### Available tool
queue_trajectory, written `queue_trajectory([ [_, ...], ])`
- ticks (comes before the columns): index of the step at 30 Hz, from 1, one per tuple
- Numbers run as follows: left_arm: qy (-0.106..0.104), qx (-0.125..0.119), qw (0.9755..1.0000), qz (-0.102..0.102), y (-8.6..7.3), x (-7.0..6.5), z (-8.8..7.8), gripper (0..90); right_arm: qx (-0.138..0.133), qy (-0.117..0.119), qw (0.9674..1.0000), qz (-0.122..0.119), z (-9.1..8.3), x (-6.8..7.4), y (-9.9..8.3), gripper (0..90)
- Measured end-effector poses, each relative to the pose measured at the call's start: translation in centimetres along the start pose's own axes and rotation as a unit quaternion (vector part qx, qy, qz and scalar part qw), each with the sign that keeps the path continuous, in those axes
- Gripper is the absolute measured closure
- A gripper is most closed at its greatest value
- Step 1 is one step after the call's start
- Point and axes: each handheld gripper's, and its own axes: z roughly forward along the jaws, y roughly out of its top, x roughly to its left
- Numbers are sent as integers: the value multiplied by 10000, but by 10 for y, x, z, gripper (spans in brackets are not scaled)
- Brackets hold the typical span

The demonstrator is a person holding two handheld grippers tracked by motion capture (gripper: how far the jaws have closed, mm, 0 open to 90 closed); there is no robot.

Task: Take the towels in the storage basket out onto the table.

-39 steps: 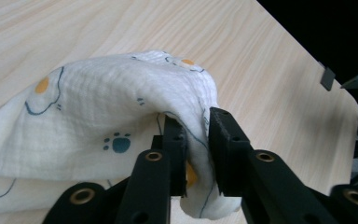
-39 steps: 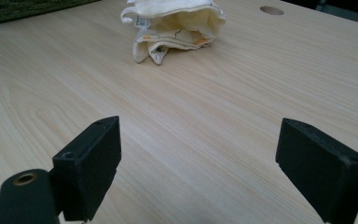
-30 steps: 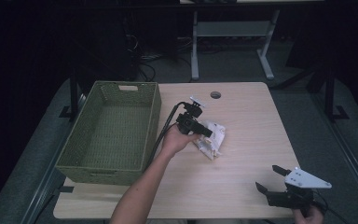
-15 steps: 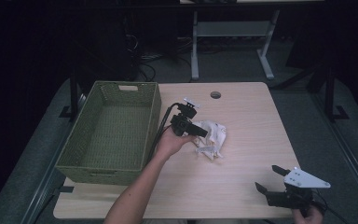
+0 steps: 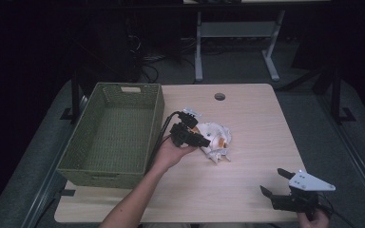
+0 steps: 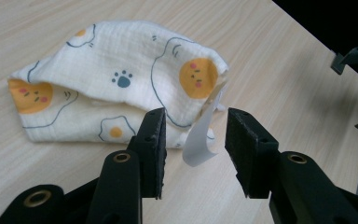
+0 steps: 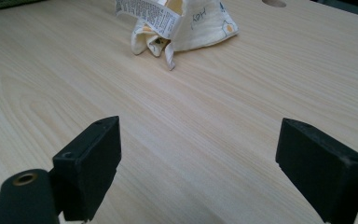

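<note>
Two black-jawed grippers over pale wooden table (image 5: pixel 247 185): left gripper (image 6: pixel 193 140) just parting, off crumpled cream egg-print cloth (image 6: pixel 121 93) beside green woven basket (image 5: pixel 114 137); right gripper (image 7: pixel 196 168) spread wide. Best retreat clear of dangling white care label (image 6: pixel 200 140).

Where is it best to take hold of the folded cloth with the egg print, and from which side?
Probably the raised, bunched corner of the cloth where the white label hangs, approached from the side facing the left gripper. That corner stands off the table, so the fingers, just opening around the label, could close over it.
</note>
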Motion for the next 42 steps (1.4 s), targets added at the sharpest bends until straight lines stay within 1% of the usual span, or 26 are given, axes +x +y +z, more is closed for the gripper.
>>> queue_trajectory([
  [2,-7,7,10000,0,-2,-1,-1,579,-5,-9,10000,-22,0,0,0,138],
  [4,-21,-14,10000,-1,-4,-2,-1,556,0,-11,10000,-16,0,0,0,138],
  [5,-75,-16,10000,-11,-6,-2,-3,546,9,4,10000,-34,0,0,0,138],
  [6,-75,-16,10000,-11,-6,-2,-3,547,9,4,10000,-34,0,0,0,138],
  [7,-86,-65,9999,-37,-10,-3,-3,548,27,8,10000,-47,1,0,0,138],
  [11,-94,-76,9999,-64,-15,-3,-5,535,45,5,10000,-42,1,0,0,138],
  [13,-114,-152,9998,-64,-19,-5,-7,534,63,5,10000,-30,1,1,0,138],
  [14,-187,-212,9996,-91,-21,-5,-10,520,49,10,10000,-34,3,1,0,138],
  [15,-202,-274,9994,-111,-23,-6,-11,517,77,13,10000,-12,3,1,0,138],
  [17,-155,-275,9995,-48,-25,-7,-12,515,77,9,10000,-56,4,1,0,138],
  [21,-123,-277,9995,-42,-30,-8,-14,511,82,-11,9999,-60,4,2,0,139],
  [23,-71,-265,9996,26,-34,-10,-15,510,102,-3,9999,-52,5,2,0,138],
  [24,-95,-259,9996,43,-36,-10,-15,510,127,2,9999,-20,5,3,0,138],
  [25,-93,-277,9996,25,-38,-11,-15,510,112,-6,9999,-58,6,2,0,138],
  [26,-74,-266,9996,72,-39,-11,-15,510,123,-14,9999,-58,6,2,0,139],
  [34,-135,-305,9994,40,-55,-12,-16,506,150,-27,9999,-76,8,3,-1,138],
  [38,-117,-278,9995,67,-58,-14,-17,502,161,-32,9998,-81,9,3,-1,138],
  [39,-160,-299,9994,54,-60,-16,-17,502,195,-31,9998,-46,9,3,-2,138],
  [40,-150,-297,9994,110,-61,-19,-19,501,188,-43,9998,-64,9,3,-2,138],
  [42,-160,-312,9993,127,-61,-21,-19,500,195,-41,9998,-56,9,3,-2,139],
])
